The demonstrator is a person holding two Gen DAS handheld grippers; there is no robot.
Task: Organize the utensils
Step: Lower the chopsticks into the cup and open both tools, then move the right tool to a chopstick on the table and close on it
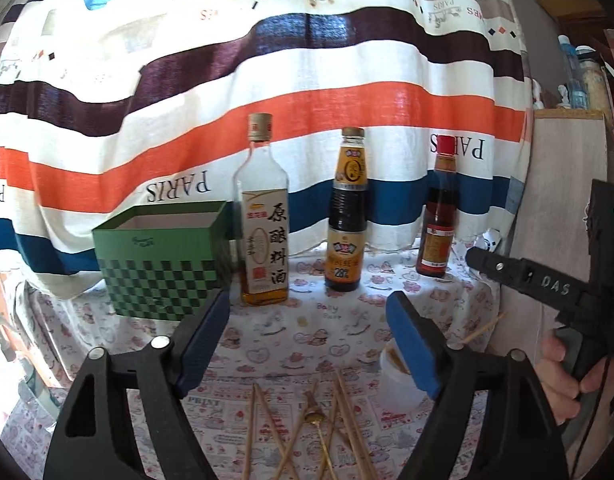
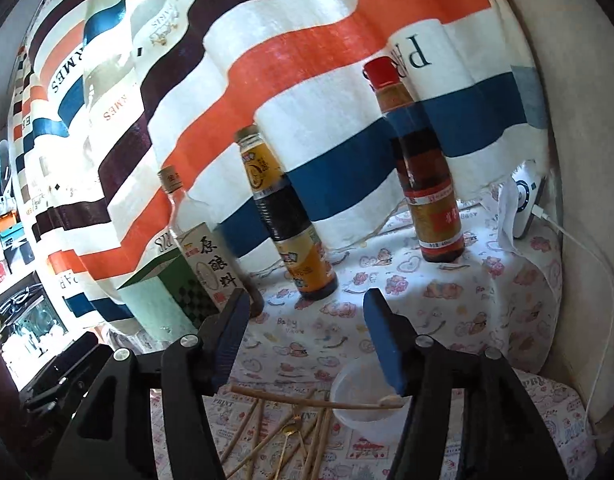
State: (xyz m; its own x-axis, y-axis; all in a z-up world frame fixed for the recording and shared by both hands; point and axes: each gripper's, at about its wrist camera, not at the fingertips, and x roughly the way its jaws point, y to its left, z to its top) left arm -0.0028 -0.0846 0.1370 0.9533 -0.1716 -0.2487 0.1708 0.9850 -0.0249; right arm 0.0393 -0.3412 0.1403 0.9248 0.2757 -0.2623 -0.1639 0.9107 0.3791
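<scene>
Left gripper [image 1: 307, 340], black with blue pads: spread wide, nothing between the jaws, touching nothing. Right gripper [image 2: 303, 344], same build: jaws apart, empty too. Both pointed slightly downward over a table under a white cloth printed with pink hearts [image 1: 267, 328], "PRINT" and "Baby" readable on it.

Loose pale wooden chopsticks [image 1: 267, 432] scattered on the cloth below the left fingers, crossed over a small brass-coloured spoon [image 1: 315, 420]. Just to their right, a translucent white plastic cup [image 2: 363, 408], one chopstick [image 2: 307, 400] lying across its rim.

Behind, upright in a row: clear glass bottle of amber liquid [image 1: 263, 216] labelled "原酿料酒"; dark sauce bottle with yellow label [image 1: 347, 216] marked "28%"; red-capped brown bottle [image 1: 439, 208], writing too small to read. Green checkered open cardboard box [image 1: 163, 256] left of them. Striped orange, blue, brown and white curtain [image 1: 347, 68] reading "PARIS" and "HERMES" in mirror writing.

In the left view, a hand [image 1: 563, 376] wrapped around the right gripper's black handle, marked "DAS".
</scene>
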